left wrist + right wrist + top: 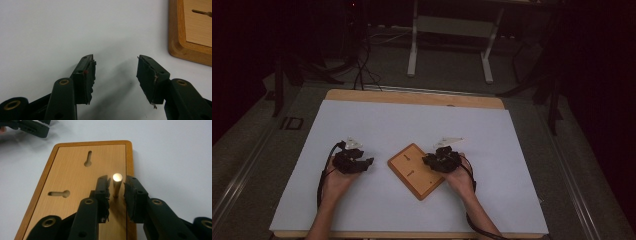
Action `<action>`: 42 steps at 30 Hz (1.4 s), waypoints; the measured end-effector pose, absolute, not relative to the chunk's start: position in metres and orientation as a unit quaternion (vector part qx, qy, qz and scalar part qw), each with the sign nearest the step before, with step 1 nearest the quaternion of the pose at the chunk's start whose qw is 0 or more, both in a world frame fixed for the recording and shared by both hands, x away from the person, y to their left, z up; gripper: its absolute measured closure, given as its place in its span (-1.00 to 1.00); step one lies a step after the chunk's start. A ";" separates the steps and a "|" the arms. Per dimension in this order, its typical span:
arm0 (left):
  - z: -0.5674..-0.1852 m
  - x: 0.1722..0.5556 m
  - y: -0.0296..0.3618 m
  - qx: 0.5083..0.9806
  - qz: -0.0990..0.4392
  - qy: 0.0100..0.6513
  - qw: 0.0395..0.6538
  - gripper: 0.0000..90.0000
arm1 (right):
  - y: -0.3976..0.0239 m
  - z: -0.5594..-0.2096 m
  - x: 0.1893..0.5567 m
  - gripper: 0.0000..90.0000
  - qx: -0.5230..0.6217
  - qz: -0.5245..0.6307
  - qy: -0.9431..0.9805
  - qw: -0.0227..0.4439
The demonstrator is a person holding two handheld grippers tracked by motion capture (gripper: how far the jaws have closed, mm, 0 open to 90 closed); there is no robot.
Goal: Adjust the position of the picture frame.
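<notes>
Two claws at a wooden board on a white worktop.

The right claw [117,187] sits over the board [75,185], its jaws narrowly apart around an upright metal peg [117,183] near the board's edge, not clearly gripping it. Left of the board, the left claw [116,75] is spread wide over the bare worktop [377,125]. Two keyhole slots [87,158] lie farther along the board.

Dim, dark-edged high view; the white-topped table [412,125] is evenly lit; glare on the upright metal pin's tip [117,177]; soft shadows beneath near, blurred jaws.
</notes>
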State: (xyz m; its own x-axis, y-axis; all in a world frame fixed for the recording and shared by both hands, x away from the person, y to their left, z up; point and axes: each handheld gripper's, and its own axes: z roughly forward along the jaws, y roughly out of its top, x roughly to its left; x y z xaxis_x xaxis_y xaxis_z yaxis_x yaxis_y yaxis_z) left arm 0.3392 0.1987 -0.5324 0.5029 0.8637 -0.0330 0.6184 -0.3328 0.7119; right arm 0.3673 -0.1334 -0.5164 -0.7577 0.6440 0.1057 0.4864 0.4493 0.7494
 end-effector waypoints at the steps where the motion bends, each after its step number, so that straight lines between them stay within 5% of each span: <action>1: -0.532 0.339 0.199 0.796 0.179 0.466 0.342 0.06 | -0.133 -0.517 0.368 0.70 0.335 0.405 0.845 0.097; 25: -0.531 0.339 0.195 0.793 0.162 0.465 0.359 0.13 | -0.134 -0.529 0.369 0.85 0.378 0.452 0.805 0.074; 42: -0.529 0.337 0.182 0.817 0.128 0.419 0.375 0.95 | -0.142 -0.512 0.369 0.86 0.353 0.474 0.804 0.066</action>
State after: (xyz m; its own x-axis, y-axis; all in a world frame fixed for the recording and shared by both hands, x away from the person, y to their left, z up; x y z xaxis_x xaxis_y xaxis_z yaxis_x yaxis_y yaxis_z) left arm 0.3366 0.1816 -0.5292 0.6159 0.7806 -0.1064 0.5891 -0.3667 0.7200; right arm 0.3694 -0.1415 -0.5116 -0.7417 0.6306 0.2286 0.5057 0.3017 0.8082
